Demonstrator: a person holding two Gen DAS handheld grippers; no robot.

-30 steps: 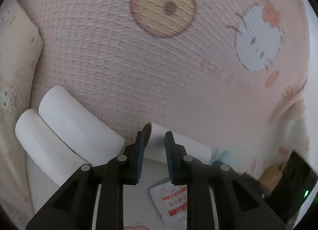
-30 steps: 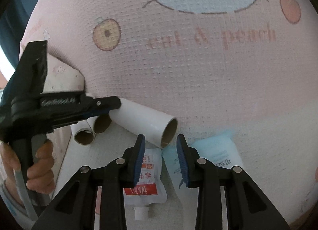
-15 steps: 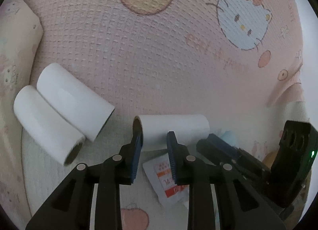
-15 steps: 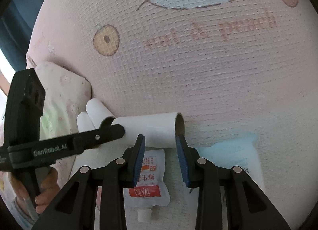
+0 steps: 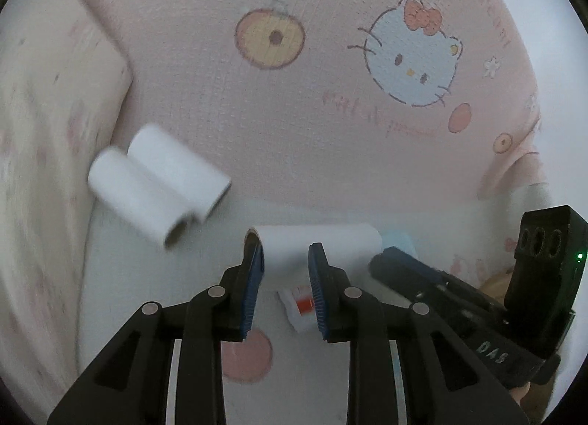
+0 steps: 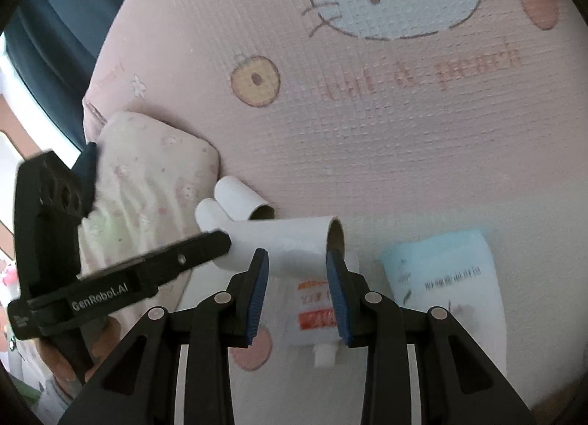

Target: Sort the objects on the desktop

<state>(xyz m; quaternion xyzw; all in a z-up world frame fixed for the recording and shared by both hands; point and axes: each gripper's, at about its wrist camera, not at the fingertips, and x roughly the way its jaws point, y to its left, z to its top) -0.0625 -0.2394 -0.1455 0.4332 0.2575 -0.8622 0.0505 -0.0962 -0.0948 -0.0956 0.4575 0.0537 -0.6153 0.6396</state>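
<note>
Left wrist view is showing the left tool (image 5: pixel 284 259) with its blue-padded jaws standing apart and nothing pressed between them. Lying just beyond the tips is a white cardboard tube (image 5: pixel 319 243), its long axis running crosswise to the jaws (left to right in this view), open end toward the left jaw. Two more white cardboard tubes (image 5: pixel 158 186) are resting side by side, well off to the left near a cream floral pillow (image 5: pixel 44 153). A small white and red spouted pouch (image 5: pixel 299 305) is peeking out below the near tube, on a pink cartoon-cat blanket (image 5: pixel 294 112) that is serving as the surface. The right tool is reaching in from the right edge.

Right wrist view is showing the right tool (image 6: pixel 297 272) with jaws likewise apart and empty, hovering over the pouch's upper end. From here the tube's open end is sitting just above the right jaw, the tube stretching away leftward toward the left tool's tip, which seems nearer the tube's body. A pale blue flat packet (image 6: pixel 441 270) is lying to the right.
</note>
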